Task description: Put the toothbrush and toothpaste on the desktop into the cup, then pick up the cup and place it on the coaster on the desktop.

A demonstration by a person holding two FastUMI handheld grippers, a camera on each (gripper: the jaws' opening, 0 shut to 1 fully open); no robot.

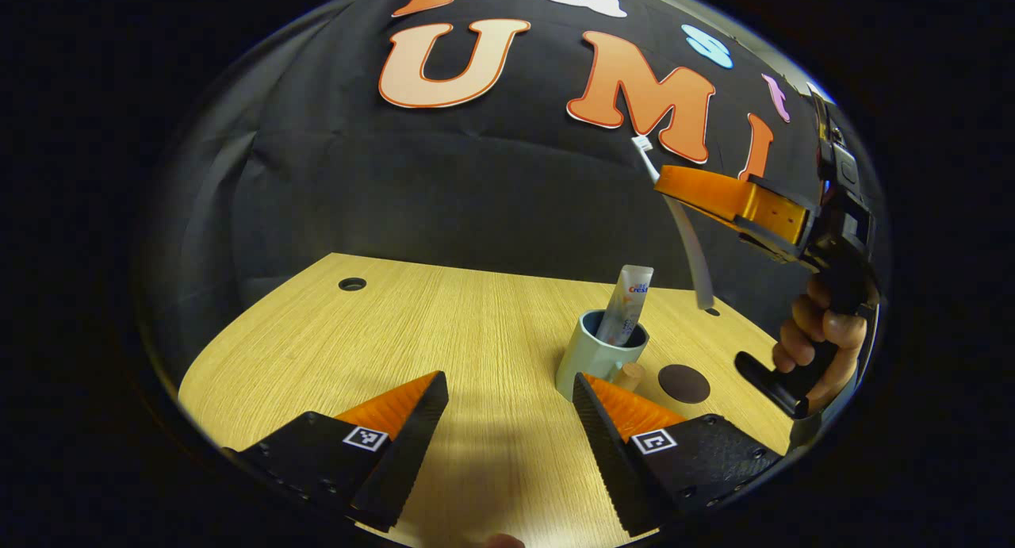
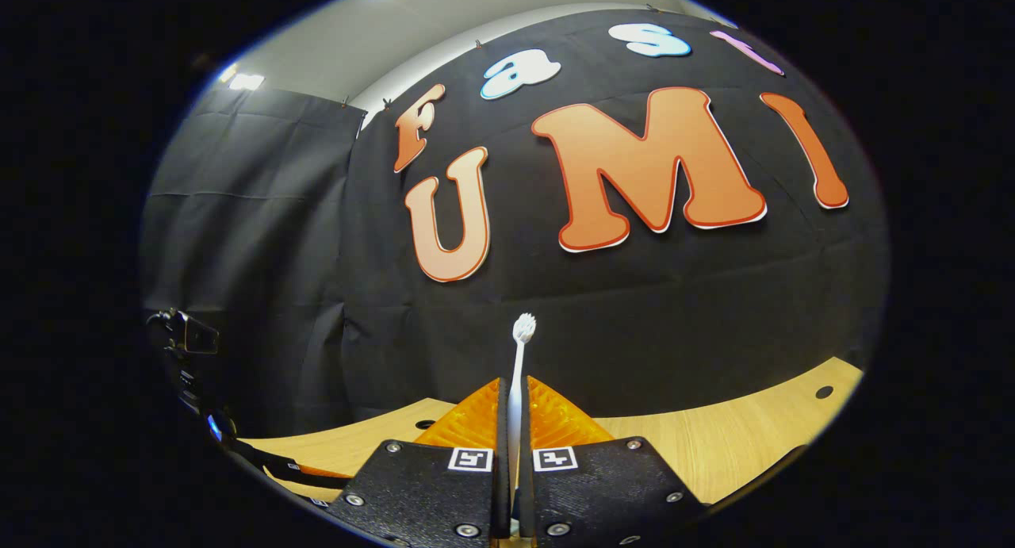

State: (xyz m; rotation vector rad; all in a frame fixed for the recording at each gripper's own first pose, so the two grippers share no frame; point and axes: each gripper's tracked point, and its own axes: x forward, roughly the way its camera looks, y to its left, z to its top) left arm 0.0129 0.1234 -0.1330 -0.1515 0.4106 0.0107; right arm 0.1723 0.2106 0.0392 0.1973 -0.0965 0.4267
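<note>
One item left to drop: wood-grain desktop (image 1: 444,326) w/ pale blue-grey cup (image 1: 595,358), white toothpaste tube (image 1: 626,306) standing inside, dark round coaster (image 1: 683,383) just beside. My right gripper (image 2: 514,421) pinches slim white toothbrush (image 2: 517,365) mid-handle, held up in the air; light, stiff, prob slippery. My left gripper (image 1: 507,421) spread wide, empty.

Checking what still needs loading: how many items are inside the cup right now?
1: the toothpaste stands in the cup. The toothbrush is outside, clamped in the right gripper.

Toothbrush (image 2: 517,373) upright between closed jaws
</note>
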